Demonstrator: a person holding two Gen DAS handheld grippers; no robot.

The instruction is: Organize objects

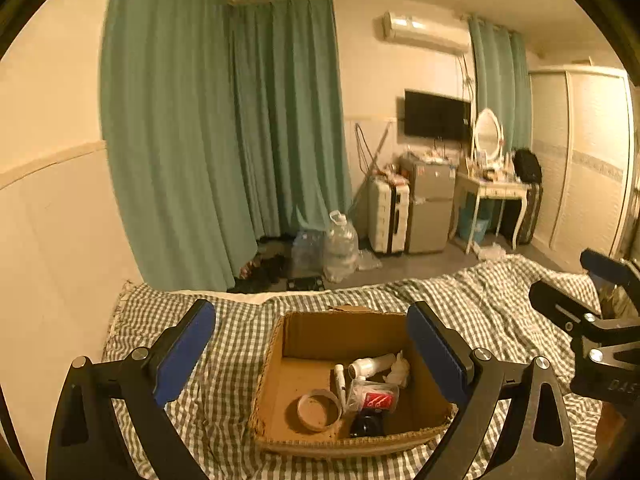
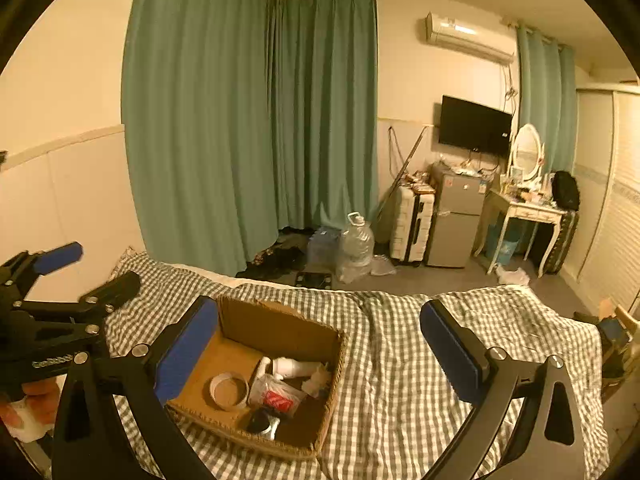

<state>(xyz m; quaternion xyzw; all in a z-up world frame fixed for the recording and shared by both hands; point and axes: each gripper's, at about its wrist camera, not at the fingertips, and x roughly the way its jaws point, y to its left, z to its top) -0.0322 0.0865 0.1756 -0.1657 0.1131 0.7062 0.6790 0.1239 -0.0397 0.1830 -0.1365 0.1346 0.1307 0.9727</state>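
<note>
An open cardboard box (image 1: 276, 364) (image 2: 280, 328) sits on the checked bedspread. It holds a tape roll (image 1: 319, 410) (image 2: 229, 391), a white bottle lying down (image 1: 370, 365) (image 2: 296, 367), a clear bag with a red pack (image 1: 374, 398) (image 2: 276, 398), a white pen-like tube (image 1: 340, 384) and a black round item (image 1: 368, 424) (image 2: 260, 420). My left gripper (image 1: 312, 348) is open and empty, hovering in front of the box. My right gripper (image 2: 320, 340) is open and empty, to the right of the box. Each gripper shows at the edge of the other's view.
The checked bedspread (image 2: 400, 360) covers the bed. Beyond the bed edge are green curtains (image 2: 248, 120), water jugs (image 2: 356, 246), a suitcase (image 2: 412, 226), a small fridge (image 2: 456, 216) and a dressing table (image 2: 528, 212). A wall runs along the left.
</note>
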